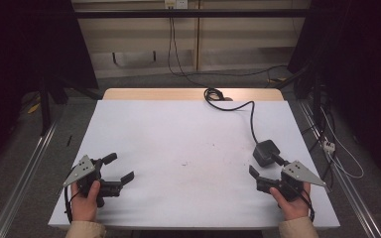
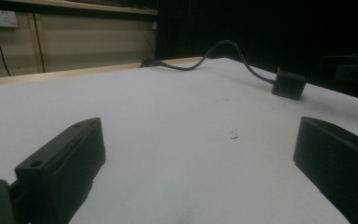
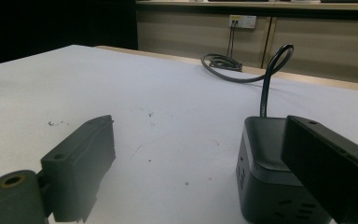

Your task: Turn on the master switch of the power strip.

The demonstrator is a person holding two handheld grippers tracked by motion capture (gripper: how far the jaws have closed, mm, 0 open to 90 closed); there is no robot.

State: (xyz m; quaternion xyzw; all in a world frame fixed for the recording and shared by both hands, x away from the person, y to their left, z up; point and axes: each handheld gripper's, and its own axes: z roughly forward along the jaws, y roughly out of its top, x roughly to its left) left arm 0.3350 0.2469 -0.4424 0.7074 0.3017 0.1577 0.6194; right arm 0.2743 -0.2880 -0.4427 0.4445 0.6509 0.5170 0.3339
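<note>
The right tongs [image 1: 256,177] rest low over the tabletop [image 1: 178,148] with jaws spread wide and holding nothing. The black power block [image 1: 266,151] lies just beyond them; in the right gripper view the block [image 3: 265,172] sits beside the far-side jaw, partly behind it, not yet between the jaws.

The step in hand appears to be the approach to the power block. To do it well, shift the right tongs sideways until the block is centred between the jaws, then advance level with the tabletop. Close on the flat side walls of the block, not on the cord [image 1: 252,121] that rises from its far end. Keep the jaws low so the block does not tip.

The left tongs [image 1: 121,171] sit well to the left of the block, jaws also wide and empty. Hold them clear until the block is secured.

Beyond the block, the cord runs to a coil [image 1: 213,94] at the far edge of the tabletop; expect drag from it on lifting.
</note>
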